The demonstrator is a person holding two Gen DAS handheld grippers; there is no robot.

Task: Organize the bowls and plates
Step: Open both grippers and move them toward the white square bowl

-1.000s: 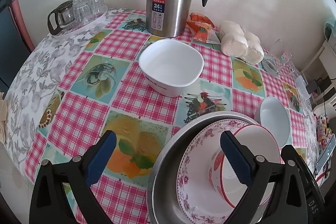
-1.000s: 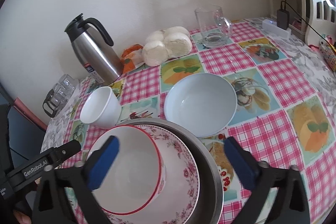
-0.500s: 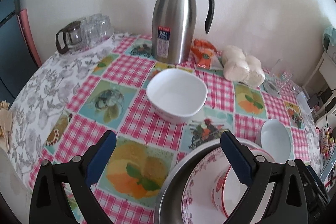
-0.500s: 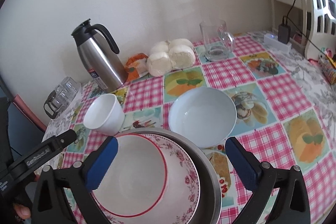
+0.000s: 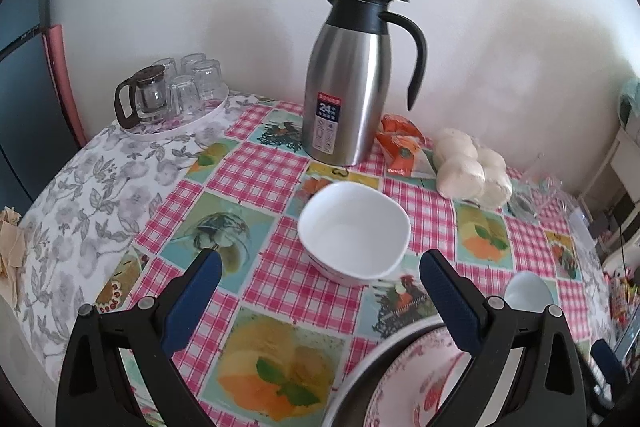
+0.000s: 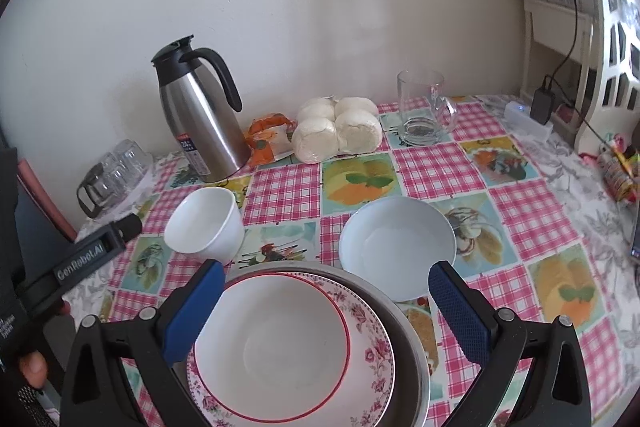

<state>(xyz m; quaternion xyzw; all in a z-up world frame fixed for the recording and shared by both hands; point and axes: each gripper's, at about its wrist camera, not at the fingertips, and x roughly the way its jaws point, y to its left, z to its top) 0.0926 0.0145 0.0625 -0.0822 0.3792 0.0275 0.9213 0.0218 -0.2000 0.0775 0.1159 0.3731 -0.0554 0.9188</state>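
Left tongs [image 5: 320,277]: spread wide, nothing gripped, held above the desk [image 5: 256,171] just short of the square white bowl [image 5: 354,233]. Right tongs [image 6: 326,289]: likewise released, held over the red-rimmed bowl [image 6: 272,347], which is nested in a floral plate [image 6: 372,347] inside a steel basin [image 6: 412,355]. Round white bowl [image 6: 398,245]: set just beside the basin. Thermos [image 5: 346,79]: stood upright near the wall.
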